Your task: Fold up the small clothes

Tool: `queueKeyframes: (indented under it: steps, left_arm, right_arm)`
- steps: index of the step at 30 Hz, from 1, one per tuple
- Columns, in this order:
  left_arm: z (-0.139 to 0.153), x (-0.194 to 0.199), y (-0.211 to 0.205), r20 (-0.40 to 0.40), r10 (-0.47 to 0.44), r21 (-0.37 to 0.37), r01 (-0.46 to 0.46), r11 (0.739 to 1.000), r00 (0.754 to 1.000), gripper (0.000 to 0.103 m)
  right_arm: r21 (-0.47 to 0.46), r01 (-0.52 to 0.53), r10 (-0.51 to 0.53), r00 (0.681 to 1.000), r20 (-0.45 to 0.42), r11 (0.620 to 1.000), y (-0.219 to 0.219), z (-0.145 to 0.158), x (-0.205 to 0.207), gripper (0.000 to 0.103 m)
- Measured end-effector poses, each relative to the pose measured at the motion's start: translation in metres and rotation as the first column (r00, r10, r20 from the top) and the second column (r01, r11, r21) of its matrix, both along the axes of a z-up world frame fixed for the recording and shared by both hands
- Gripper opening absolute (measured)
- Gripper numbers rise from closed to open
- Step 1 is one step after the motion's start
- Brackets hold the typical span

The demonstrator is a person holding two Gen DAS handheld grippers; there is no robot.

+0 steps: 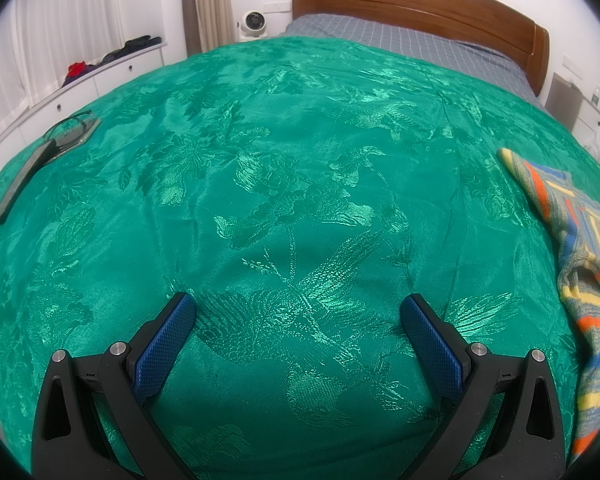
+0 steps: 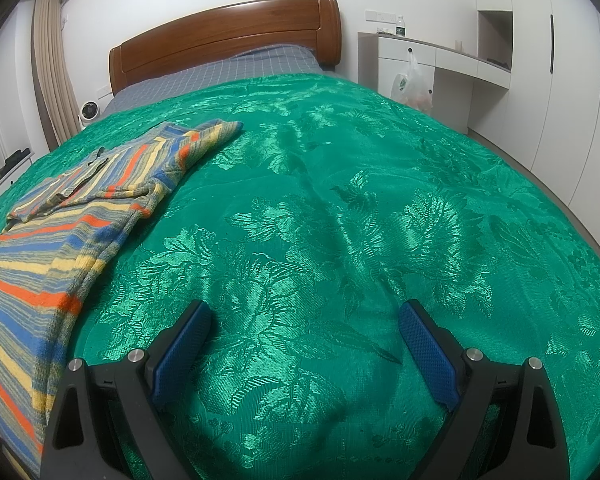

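Observation:
A small striped knit garment [image 2: 72,216], in blue, orange, yellow and grey, lies spread on the green bedspread [image 2: 340,208]. In the right wrist view it is at the left, one sleeve reaching toward the headboard. In the left wrist view the garment [image 1: 580,248] is at the right edge. My left gripper [image 1: 298,312] is open and empty above bare bedspread [image 1: 260,184], left of the garment. My right gripper [image 2: 306,316] is open and empty above bare bedspread, right of the garment.
A dark flat device with a cable [image 1: 40,164] lies on the bed's left edge. A wooden headboard [image 2: 228,36] and grey checked sheet [image 1: 400,40] are at the far end. A white dresser [image 1: 80,84] stands left, a white desk with a plastic bag [image 2: 412,84] right.

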State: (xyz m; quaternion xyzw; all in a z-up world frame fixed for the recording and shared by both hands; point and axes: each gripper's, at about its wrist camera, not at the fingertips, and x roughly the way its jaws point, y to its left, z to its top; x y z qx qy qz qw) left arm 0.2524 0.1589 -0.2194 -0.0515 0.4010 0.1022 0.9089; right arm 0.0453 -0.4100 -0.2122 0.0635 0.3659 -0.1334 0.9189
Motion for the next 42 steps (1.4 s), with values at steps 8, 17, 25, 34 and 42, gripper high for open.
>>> queueKeyframes:
  steps: [8,17,25,34,42]
  left_arm:
    - [0.0,0.0,0.0,0.0,0.0,0.0,0.0,1.0,1.0,0.103]
    - [0.0,0.0,0.0,0.0,0.0,0.0,0.0,1.0,1.0,0.103]
    - [0.0,0.0,0.0,0.0,-0.001,-0.001,0.001,1.0,1.0,0.103]
    - [0.001,0.002,0.003,-0.003,-0.002,-0.012,0.002,1.0,1.0,0.103]
    - [0.004,0.009,0.001,-0.081,0.03,-0.029,-0.032,0.999,0.996,0.103]
  right_arm:
    - [0.002,-0.001,0.001,1.0,0.001,1.0,0.0,-0.001,0.0,0.094]
    - [0.001,-0.001,0.001,1.0,0.001,1.0,0.0,-0.001,0.0,0.094]
    - [0.02,-0.017,0.018,0.999,-0.048,1.0,0.0,0.006,0.003,0.094]
    - [-0.04,-0.27,0.264,0.958,-0.109,0.962,0.037,0.079,-0.048,0.094]
    - [0.018,-0.403,0.401,0.904,-0.148,0.915,0.083,0.077,-0.099,0.094]
